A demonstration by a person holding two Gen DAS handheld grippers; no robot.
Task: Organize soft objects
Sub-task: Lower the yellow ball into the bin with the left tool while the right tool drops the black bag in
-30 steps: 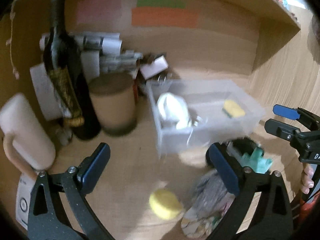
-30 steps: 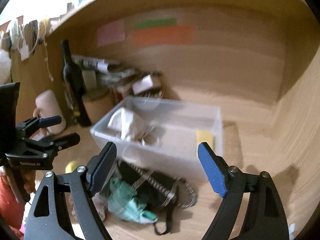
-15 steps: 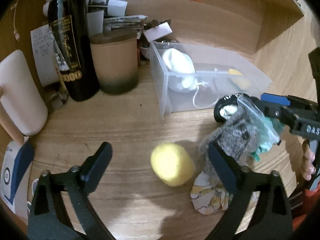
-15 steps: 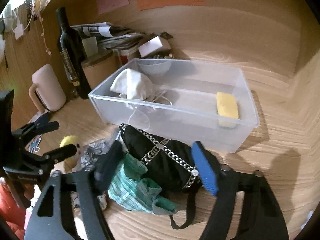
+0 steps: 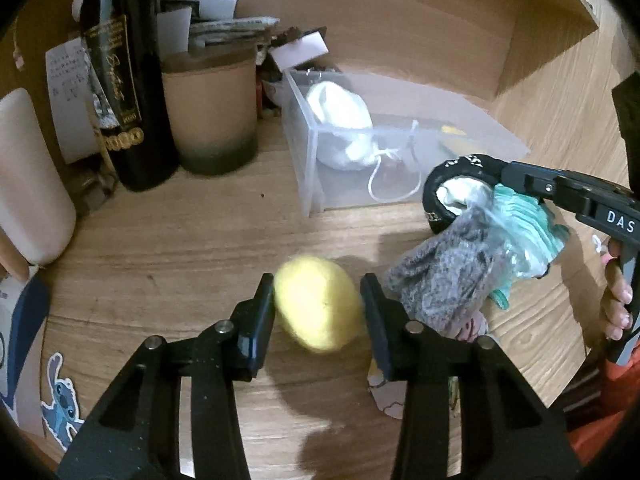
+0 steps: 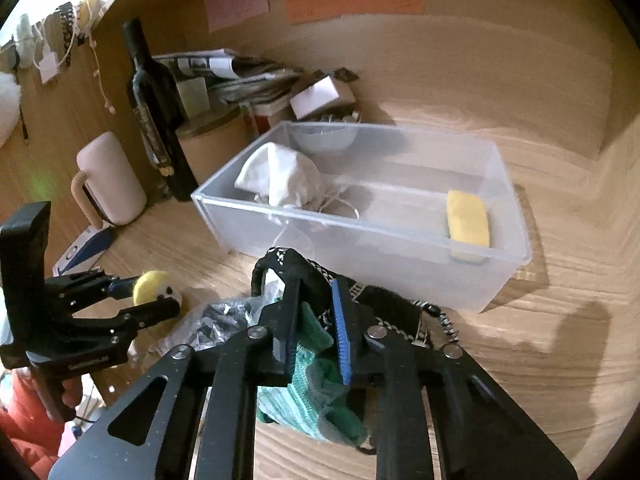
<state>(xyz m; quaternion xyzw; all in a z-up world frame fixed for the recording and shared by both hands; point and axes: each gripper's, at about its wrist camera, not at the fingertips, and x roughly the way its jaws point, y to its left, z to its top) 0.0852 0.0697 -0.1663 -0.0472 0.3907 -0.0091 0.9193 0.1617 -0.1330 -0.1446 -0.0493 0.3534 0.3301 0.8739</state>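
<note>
My left gripper is shut on a yellow soft ball low over the wooden desk; it also shows in the right wrist view. My right gripper is shut on a green knitted cloth lying against a black bag with a chain strap. A grey fuzzy item in clear plastic lies beside the ball. The clear plastic bin behind holds a white pouch and a yellow sponge.
A dark wine bottle, a brown jar, a pink mug and stacked papers stand at the back left. A patterned cloth lies under my left finger. Wooden walls enclose the back and right.
Both grippers have dropped toward the desk and shut. The left closed on the yellow ball. The right closed on the green cloth by the black bag.
</note>
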